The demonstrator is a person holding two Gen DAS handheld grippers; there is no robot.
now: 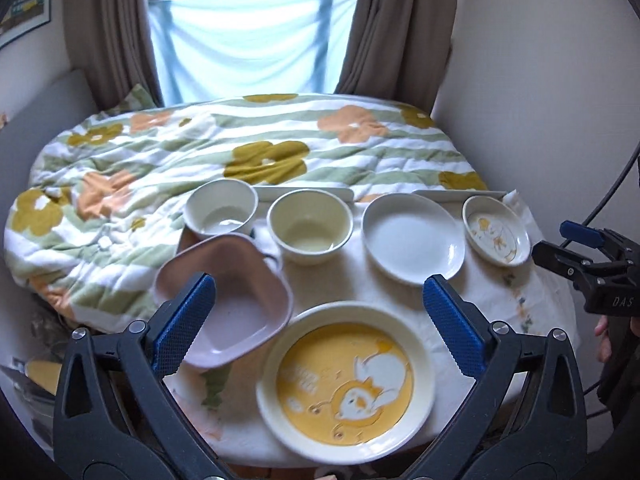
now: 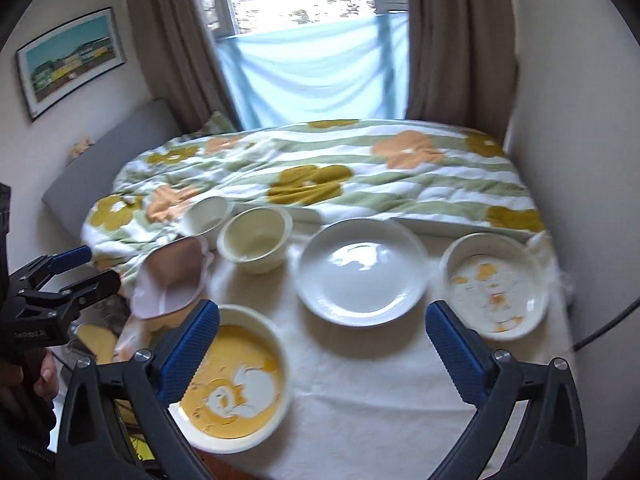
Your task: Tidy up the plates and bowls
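Observation:
On a white-clothed table (image 1: 352, 284) stand a yellow duck plate (image 1: 346, 386) at the front, a tilted pink squarish dish (image 1: 224, 300) to its left, a white bowl (image 1: 222, 210), a cream bowl (image 1: 310, 226), a plain white plate (image 1: 414, 236) and a small duck dish (image 1: 496, 230). My left gripper (image 1: 316, 320) is open and empty above the yellow plate and pink dish. My right gripper (image 2: 324, 352) is open and empty, above the cloth between the yellow plate (image 2: 234, 376), the white plate (image 2: 362, 272) and the duck dish (image 2: 494, 286).
A flowered quilt (image 1: 256, 148) covers the bed behind the table, touching the back bowls. Curtains and a window lie beyond. Walls close in at right. The right gripper also shows at the right edge of the left wrist view (image 1: 588, 256).

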